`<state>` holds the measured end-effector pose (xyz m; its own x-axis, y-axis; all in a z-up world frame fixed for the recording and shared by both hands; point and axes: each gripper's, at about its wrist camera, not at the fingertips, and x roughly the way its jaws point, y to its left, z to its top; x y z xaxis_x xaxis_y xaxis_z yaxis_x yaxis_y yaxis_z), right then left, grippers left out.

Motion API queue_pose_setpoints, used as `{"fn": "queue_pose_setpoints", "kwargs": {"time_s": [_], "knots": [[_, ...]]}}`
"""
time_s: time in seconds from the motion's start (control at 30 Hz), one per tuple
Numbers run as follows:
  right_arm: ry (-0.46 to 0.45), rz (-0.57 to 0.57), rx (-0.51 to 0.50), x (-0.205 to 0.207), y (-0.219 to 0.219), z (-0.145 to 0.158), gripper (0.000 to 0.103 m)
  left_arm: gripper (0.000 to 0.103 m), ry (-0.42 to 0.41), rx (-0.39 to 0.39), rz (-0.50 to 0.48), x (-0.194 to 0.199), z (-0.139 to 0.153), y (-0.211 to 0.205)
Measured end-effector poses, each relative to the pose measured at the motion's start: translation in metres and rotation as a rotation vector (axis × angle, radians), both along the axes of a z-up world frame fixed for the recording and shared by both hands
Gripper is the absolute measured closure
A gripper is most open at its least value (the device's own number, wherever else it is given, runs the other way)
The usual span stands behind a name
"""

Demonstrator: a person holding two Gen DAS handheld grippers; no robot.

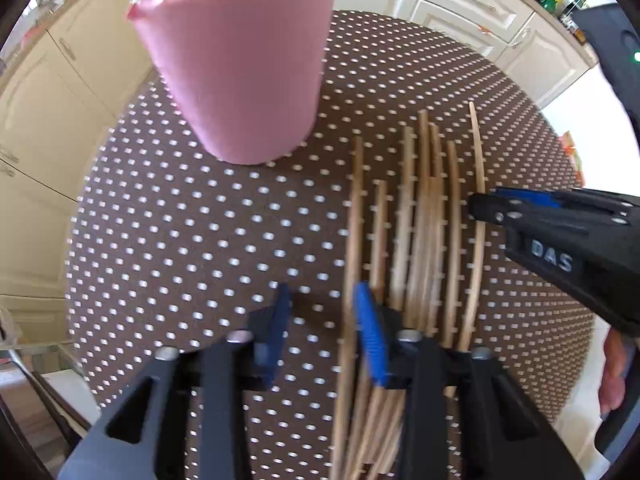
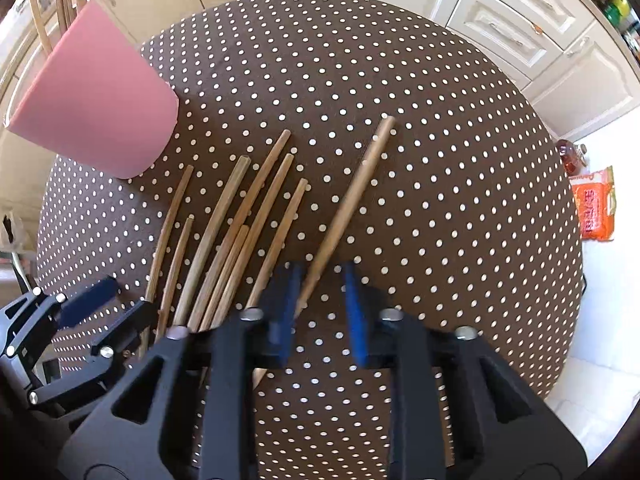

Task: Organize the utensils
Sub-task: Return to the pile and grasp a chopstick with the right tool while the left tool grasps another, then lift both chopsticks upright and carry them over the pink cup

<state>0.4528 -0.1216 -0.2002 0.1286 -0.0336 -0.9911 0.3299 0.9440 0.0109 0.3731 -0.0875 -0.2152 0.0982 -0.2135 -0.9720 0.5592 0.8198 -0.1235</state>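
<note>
1. Left gripper [image 1: 324, 336]: jaws parted with a gap; the leftmost chopstick [image 1: 352, 240] runs between them, beside the right pad, unclamped.
2. Right gripper [image 2: 320, 312]: jaws parted; a lone chopstick [image 2: 352, 196] passes between, beside the left pad.
3. Chopsticks [image 2: 236, 232]: slim tan wooden sticks, roughly parallel on the dotted brown tablecloth [image 2: 400, 120]; more stand in the pink cup [image 2: 96, 104] nearby.

The round table [image 2: 400, 80] lay bare of objects over its far and right-hand portions, affording clear passage there. A tall pink cup [image 2: 100, 104] stood as an obstruction at the far left, with sticks projecting above its rim. A row of wooden chopsticks [image 2: 236, 224] covered the near centre-left. One separate chopstick [image 2: 352, 192] lay just right of the row.
</note>
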Motion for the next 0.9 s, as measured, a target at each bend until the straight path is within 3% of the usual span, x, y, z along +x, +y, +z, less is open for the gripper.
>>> {"fn": "queue_pose_setpoints", "kwargs": {"time_s": [0.07, 0.1, 0.37, 0.63, 0.9], "knots": [[0.009, 0.0, 0.016, 0.008, -0.005, 0.002, 0.092, 0.093, 0.03, -0.013, 0.006, 0.001, -0.001, -0.003], [0.012, 0.002, 0.03, 0.009, -0.011, 0.001, 0.093, 0.097, 0.01, 0.023, -0.004, 0.001, -0.001, -0.005], [0.03, 0.005, 0.13, 0.015, -0.045, -0.002, 0.097, 0.097, 0.035, 0.043, -0.018, 0.005, 0.001, -0.016], [-0.003, -0.023, 0.222, -0.017, -0.083, 0.001, 0.097, 0.098, 0.056, -0.041, 0.023, 0.018, 0.004, 0.001], [-0.122, -0.055, 0.319, -0.05, -0.099, 0.024, 0.097, 0.098, -0.005, -0.162, 0.028, 0.015, 0.038, 0.019]]}}
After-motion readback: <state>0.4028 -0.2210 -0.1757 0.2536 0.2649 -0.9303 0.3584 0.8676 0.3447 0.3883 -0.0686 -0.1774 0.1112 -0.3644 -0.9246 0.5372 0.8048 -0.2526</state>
